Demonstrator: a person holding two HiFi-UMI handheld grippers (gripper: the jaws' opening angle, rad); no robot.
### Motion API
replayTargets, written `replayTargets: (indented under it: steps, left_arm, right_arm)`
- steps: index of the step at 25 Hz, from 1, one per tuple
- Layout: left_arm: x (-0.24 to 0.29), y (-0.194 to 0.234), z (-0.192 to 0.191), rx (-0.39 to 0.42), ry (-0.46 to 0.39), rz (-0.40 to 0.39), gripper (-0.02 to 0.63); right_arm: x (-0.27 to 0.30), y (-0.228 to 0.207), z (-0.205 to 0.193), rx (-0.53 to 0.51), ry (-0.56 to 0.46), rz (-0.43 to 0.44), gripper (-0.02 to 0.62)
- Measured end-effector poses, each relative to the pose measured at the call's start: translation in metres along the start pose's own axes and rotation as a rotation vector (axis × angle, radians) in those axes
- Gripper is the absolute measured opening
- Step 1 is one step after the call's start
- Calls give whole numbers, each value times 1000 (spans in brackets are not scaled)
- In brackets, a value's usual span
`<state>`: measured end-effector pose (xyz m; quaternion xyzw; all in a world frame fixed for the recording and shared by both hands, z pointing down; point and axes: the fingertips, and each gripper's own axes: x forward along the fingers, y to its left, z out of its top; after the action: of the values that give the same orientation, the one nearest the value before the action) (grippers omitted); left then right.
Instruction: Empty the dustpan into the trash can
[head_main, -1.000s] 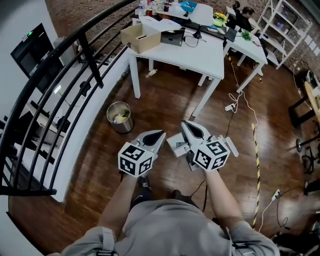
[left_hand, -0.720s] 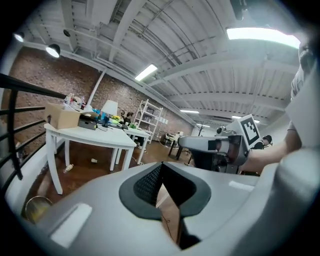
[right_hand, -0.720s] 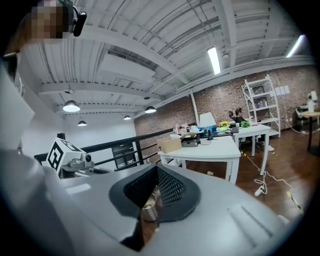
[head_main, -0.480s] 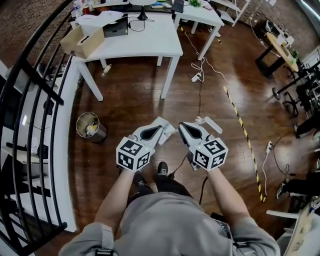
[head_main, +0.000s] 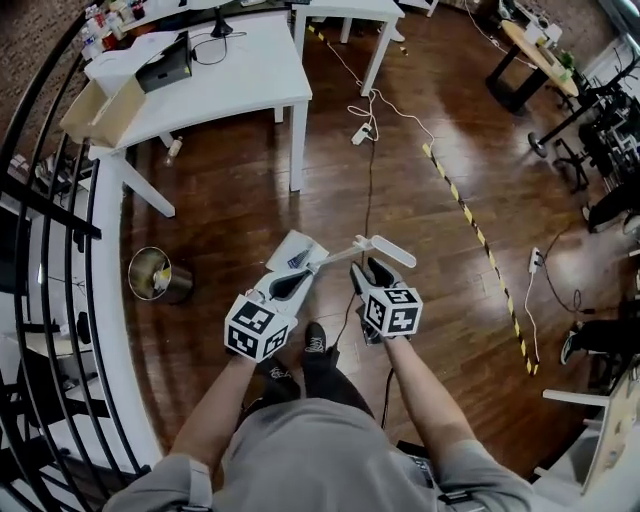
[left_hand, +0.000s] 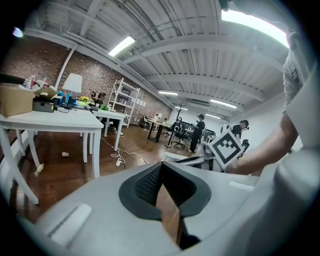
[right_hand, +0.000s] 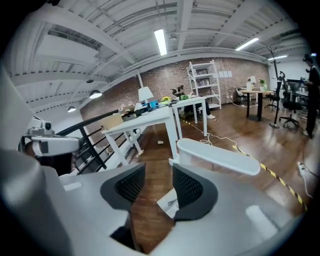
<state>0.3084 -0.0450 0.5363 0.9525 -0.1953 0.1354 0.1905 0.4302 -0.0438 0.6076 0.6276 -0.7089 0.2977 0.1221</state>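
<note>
A white long-handled dustpan (head_main: 293, 250) stands on the wood floor; its handle grip (head_main: 386, 248) reaches to the right. My left gripper (head_main: 300, 276) hangs just over the pan, its jaws shut and empty (left_hand: 160, 167). Just below the handle grip is my right gripper (head_main: 372, 270). Its jaws are opening (right_hand: 157, 172) with nothing between them, and the grip (right_hand: 217, 156) lies a little beyond the fingertips. A round metal trash can (head_main: 160, 275) with rubbish inside stands on the floor to the left, well apart from the dustpan.
A white table (head_main: 230, 80) with a cardboard box stands ahead, and a black railing (head_main: 60, 200) curves along the left. A cable (head_main: 365, 130) and yellow-black tape (head_main: 480, 240) cross the floor. People stand among desks in the distance (left_hand: 197, 131).
Both grippers have sunk toward the dustpan on the floor. The head view has swung, so the table and trash can now lie further left.
</note>
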Motion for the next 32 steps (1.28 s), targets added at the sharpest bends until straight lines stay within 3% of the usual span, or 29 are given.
replayTargets:
  steps: [4, 8, 14, 17, 22, 32]
  left_arm:
    - [14, 3, -10, 6, 48, 1, 6]
    - [26, 10, -9, -28, 73, 28, 6]
    - [28, 20, -12, -52, 87, 51, 6]
    - [21, 31, -17, -70, 92, 82, 6]
    - [10, 48, -16, -90, 81, 134, 6]
    - [-25, 77, -16, -118, 51, 257, 6]
  right_arm:
    - [31, -30, -15, 65, -3, -77, 219]
    - [56, -51, -8, 66, -32, -130, 291]
    - [82, -60, 7, 55, -59, -138, 285]
    - [92, -59, 10, 42, -27, -132, 202]
    - [96, -56, 24, -7, -29, -101, 198]
    - [89, -3, 96, -245, -109, 96, 196]
